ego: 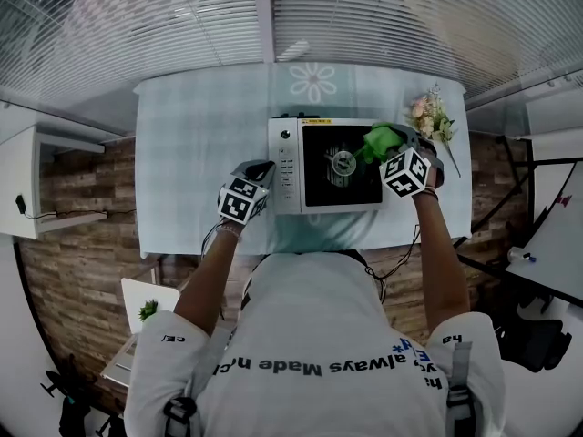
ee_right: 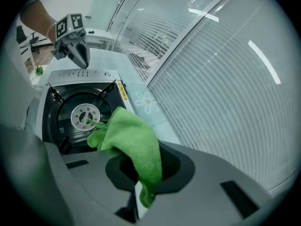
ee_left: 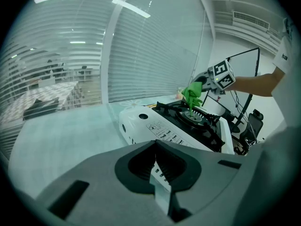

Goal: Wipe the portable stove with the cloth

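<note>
A white portable stove (ego: 285, 167) with a black top and round burner (ego: 343, 163) stands on the pale table (ego: 196, 144). My right gripper (ego: 393, 144) is shut on a green cloth (ego: 381, 140) over the stove's right part. The cloth (ee_right: 134, 142) hangs from the jaws, one corner reaching the burner (ee_right: 84, 117). My left gripper (ego: 259, 169) is shut on nothing, just left of the stove's control strip, and its tips (ee_right: 81, 55) point down. In the left gripper view the stove (ee_left: 155, 126) lies ahead, with the cloth (ee_left: 192, 95) and right gripper (ee_left: 203, 81) over it.
A small bunch of flowers (ego: 432, 116) lies at the table's right back corner, close to the right gripper. Window blinds (ego: 182, 16) run behind the table. A white shelf (ego: 41, 180) stands to the left and a desk (ego: 556, 235) to the right.
</note>
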Tool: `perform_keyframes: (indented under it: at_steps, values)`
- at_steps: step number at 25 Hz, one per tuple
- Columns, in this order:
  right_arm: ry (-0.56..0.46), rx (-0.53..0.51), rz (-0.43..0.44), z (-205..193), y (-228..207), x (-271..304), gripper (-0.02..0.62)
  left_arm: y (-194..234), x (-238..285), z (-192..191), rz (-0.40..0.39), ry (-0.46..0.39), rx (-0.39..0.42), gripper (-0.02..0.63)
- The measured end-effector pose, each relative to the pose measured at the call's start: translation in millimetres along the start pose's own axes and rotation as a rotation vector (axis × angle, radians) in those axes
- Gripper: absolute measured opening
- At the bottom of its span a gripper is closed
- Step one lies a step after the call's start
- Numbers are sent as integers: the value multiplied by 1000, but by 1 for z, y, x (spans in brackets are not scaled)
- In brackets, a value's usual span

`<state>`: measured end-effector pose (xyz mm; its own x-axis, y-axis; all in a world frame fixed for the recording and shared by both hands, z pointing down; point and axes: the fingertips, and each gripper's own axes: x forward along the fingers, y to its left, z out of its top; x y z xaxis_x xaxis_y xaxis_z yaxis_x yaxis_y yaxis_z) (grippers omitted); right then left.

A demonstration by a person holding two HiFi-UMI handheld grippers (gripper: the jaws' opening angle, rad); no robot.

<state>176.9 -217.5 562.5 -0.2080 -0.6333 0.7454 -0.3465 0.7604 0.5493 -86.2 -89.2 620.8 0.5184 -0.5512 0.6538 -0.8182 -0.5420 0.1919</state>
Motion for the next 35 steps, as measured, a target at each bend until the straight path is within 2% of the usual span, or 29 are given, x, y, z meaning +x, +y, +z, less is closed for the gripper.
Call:
perform_keyframes:
  at_steps: [8,14,25,35]
  values:
    - [0,-91,6,30,1,28,26,0,0,1,-5,-9,-13,12]
    - [31,-153,62,39,23,61,26,-1,0,0,-10,-14,-24,12]
    - [27,-151,54,58,36,75,26,-1,0,0,-9,-24,-32,11]
    - [-61,-171,65,111,66,79,25,-1,0,1,-15,-24,-29,12]
